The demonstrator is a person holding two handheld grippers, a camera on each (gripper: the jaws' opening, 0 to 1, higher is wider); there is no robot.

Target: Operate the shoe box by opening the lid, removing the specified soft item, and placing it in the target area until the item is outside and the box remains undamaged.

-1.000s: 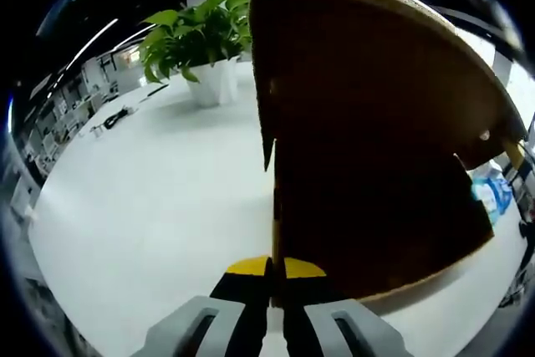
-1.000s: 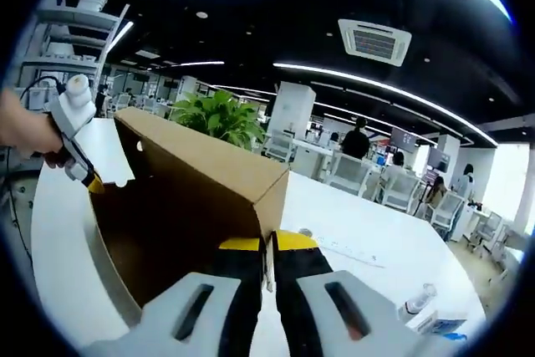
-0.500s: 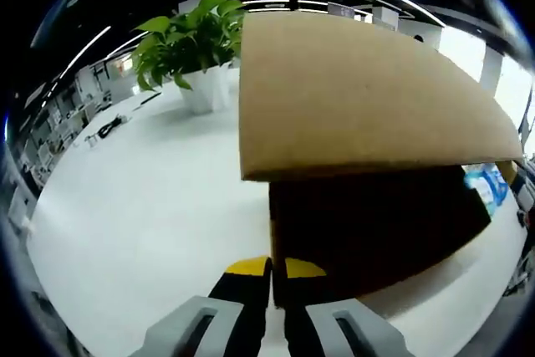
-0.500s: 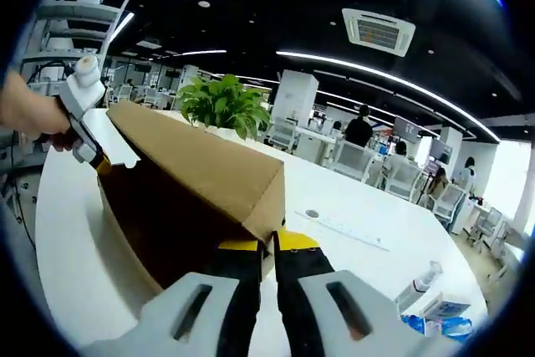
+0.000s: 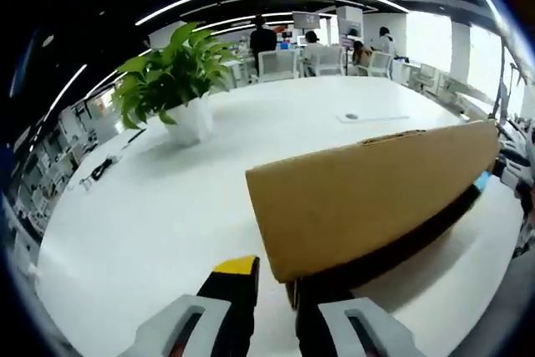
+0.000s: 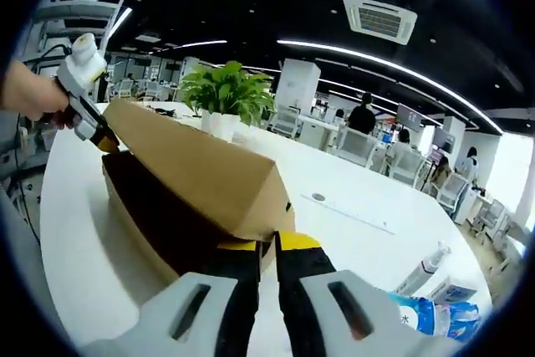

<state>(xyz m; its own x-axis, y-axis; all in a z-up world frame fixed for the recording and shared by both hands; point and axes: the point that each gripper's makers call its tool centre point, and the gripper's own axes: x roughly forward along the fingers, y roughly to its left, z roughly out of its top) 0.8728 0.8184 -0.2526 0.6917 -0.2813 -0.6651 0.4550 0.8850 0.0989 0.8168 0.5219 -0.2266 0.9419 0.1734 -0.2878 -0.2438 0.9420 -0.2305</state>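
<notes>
a cardboard shoe box [image 6: 167, 206] is sitting on the white bench [image 5: 150, 223], its lid [image 6: 192, 169] partly raised, each hand-held gripper, left [image 5: 269, 290] and right [image 6: 269, 250], clamping an opposite lid edge, apparently lifting it evenly; the soft item is hidden.

The lid [image 6: 188, 165] has swung down from upright.

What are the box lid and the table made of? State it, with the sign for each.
Box lid: apparently cardboard, matte brown, with a slightly fibrous face and thin folded edges. Table: smooth white top with a soft sheen, probably laminate or painted board; the look leaves that open.
</notes>
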